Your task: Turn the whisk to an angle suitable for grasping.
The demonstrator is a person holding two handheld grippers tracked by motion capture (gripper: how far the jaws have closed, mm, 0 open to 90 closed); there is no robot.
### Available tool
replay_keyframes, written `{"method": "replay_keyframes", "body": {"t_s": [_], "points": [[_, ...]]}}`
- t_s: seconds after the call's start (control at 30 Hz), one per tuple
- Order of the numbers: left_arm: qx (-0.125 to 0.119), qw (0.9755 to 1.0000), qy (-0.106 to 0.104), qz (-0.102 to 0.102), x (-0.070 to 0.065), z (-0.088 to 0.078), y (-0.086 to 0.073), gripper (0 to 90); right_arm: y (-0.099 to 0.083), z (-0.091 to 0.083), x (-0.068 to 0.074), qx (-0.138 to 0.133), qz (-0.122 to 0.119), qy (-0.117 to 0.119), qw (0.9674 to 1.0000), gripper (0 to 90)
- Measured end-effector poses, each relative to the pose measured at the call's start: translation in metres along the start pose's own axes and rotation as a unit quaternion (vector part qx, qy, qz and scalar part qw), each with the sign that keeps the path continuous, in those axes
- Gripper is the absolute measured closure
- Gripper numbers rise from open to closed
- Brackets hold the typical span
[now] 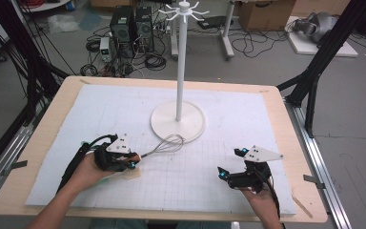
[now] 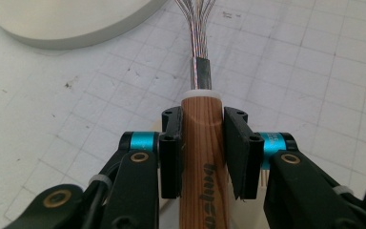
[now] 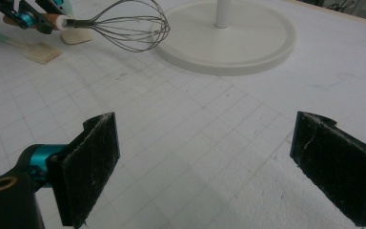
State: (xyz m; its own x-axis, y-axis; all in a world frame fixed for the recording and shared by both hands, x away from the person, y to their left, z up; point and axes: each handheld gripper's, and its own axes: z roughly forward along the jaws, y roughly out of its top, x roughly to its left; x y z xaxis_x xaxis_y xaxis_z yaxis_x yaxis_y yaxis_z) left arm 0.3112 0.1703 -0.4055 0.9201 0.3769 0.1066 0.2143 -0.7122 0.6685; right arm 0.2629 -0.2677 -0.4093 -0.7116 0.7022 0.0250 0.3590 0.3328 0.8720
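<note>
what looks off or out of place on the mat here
Little stands out. The whisk is clamped by its wooden handle in the left gripper, wires beside the stand's base. A pale brush-like tool lies loose behind it.

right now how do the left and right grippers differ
The left gripper is shut on the whisk's wooden handle; the right gripper is open with nothing between its jaws. The left sits close to the stand's base; the right sits farther off, near the table's front edge. Both have black jaws and teal fittings.
</note>
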Motion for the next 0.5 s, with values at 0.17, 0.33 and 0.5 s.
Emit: {"method": "replay_keyframes", "body": {"t_s": [0.17,0.33,0.5], "points": [[-0.004,1.0000,-0.001,0.006,-0.0007,-0.0024,0.0049,69.1,0.0001,-0.0002,0.0001,0.000,-0.001,0.000,1.0000,8.1],[-0.011,0.9999,-0.007,0.010,-0.0013,-0.0053,0.0077,69.1,0.0000,-0.0006,0.0001,-0.001,-0.001,0.000,1.0000,8.1],[-0.016,0.9997,-0.012,0.011,-0.0006,-0.0072,0.0108,69.1,0.0001,0.0000,0.0003,-0.001,0.002,0.000,1.0000,8.1]]}}
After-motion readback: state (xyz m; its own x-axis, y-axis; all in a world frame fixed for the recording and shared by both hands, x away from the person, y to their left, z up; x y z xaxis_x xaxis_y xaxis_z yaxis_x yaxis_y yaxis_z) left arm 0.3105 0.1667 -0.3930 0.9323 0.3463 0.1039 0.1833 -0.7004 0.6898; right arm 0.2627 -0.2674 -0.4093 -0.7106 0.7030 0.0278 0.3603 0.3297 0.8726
